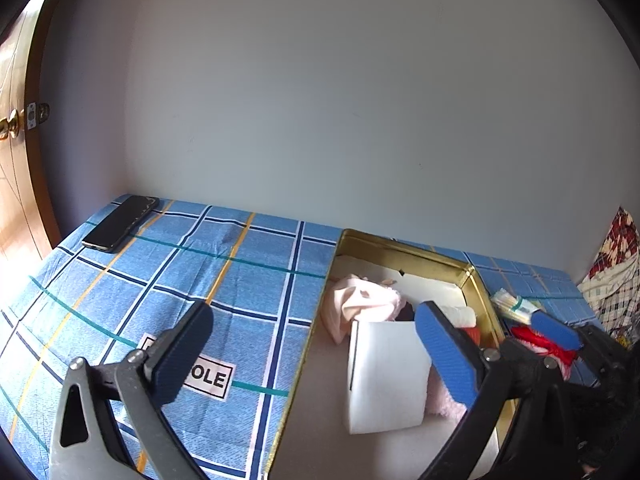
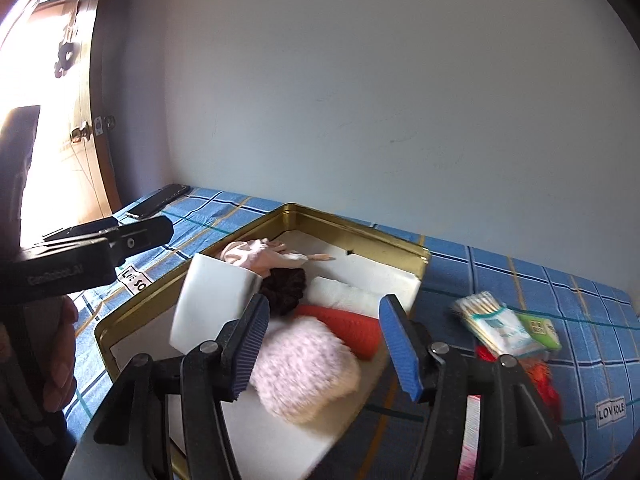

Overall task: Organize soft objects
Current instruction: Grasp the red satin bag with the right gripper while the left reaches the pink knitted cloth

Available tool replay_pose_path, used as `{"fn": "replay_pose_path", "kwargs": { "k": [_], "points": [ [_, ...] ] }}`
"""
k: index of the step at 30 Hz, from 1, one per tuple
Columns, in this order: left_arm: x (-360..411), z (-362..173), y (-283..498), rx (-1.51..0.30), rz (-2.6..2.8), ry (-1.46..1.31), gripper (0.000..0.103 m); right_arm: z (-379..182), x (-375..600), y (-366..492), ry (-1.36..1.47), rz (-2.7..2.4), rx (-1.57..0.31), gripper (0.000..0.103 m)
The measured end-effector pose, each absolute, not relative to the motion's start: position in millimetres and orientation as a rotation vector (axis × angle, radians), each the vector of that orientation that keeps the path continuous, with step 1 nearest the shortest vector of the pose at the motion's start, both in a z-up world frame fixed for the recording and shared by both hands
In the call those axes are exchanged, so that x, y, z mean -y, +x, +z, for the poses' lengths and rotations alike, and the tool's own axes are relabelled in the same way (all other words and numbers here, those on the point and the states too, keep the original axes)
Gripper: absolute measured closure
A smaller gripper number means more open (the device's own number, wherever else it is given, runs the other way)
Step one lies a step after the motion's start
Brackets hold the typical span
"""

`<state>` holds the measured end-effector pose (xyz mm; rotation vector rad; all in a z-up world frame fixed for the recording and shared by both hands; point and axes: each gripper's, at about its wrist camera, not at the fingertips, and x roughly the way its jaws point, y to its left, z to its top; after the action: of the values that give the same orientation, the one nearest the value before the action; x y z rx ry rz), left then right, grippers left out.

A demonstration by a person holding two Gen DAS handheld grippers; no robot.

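While both claws stand wide open and empty, right claw (image 2: pixel 320 340) hangs over the fluffy pink item (image 2: pixel 306 372) lying in the gold tin (image 2: pixel 360 230); left claw (image 1: pixel 308 348) straddles the tin's left wall. Behind in the tin: white divider card (image 2: pixel 212 300), orange roll (image 2: pixel 344 326), white roll (image 2: pixel 344 296), dark scrunchie (image 2: pixel 286 286), pale pink cloth (image 2: pixel 252 254). Right of the tin on the checked blue cloth (image 1: pixel 160 272): cotton swabs (image 2: pixel 486 316). Far left: phone (image 1: pixel 120 222).

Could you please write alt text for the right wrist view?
The open right gripper hovers over a gold tin holding a fluffy pink item, orange cloth, dark scrunchie and white divider. Cotton swabs lie on the blue checked cloth.
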<state>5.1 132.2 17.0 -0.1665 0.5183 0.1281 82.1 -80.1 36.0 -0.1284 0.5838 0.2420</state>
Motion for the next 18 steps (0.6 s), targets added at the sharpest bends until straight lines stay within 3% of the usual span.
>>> {"fn": "replay_pose_path", "kwargs": {
  "k": [7,18],
  "points": [
    [-82,24,-7,-0.506,0.044,-0.082,0.0,29,165,71,-0.058,0.055,-0.612,0.034],
    [5,28,-5,-0.555,-0.088,0.038,0.0,-3,221,113,0.112,0.027,-0.778,0.033]
  ]
}}
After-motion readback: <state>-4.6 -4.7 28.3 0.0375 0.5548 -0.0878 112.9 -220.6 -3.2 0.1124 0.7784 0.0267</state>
